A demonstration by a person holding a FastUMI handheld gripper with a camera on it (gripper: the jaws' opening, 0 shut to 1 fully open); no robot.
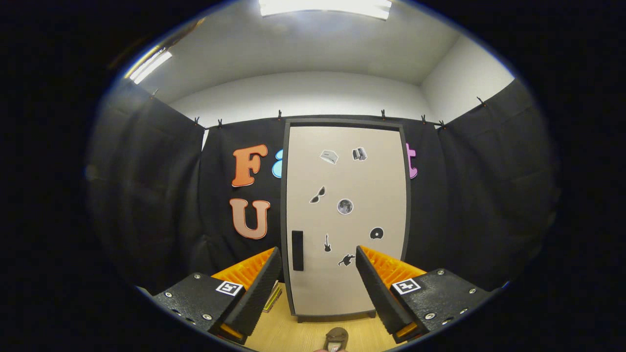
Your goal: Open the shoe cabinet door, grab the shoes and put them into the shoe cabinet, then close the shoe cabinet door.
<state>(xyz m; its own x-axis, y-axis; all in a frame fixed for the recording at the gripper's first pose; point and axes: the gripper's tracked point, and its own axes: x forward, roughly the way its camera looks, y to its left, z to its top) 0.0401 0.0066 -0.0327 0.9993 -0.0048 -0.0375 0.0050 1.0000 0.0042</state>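
**Approach to the closed cabinet door, fingers spread**

Your gripper (318,283) points straight at the shoe cabinet (345,220), which stands upright on the wooden floor (279,332) against the black cloth wall. Its pale door (362,278) is shut, framed by a dark edge. The two fingers are wide apart and hold nothing; the lower door shows between them. The dark vertical handle (297,250) sits on the door's left edge, low down, just beyond the left finger's pad (259,288).

A shoe (336,338) lies on the floor between the fingers, in front of the cabinet's base and apart from it; you see just its top.

The step in hand is judged to be opening the door. Shift the gripper left so the handle falls between the pads, keep the fingers level with its length, and close only once both pads flank it. With the handle on the left, the hinge is probably on the right, so expect the door to swing toward you and rightward; pull along that arc, not straight back.

Open floor lies before the cabinet, but the shoe rests near the door's likely sweep. A flat object (272,297) lies on the floor beside the cabinet's left foot, behind the left finger; keep clear of it.
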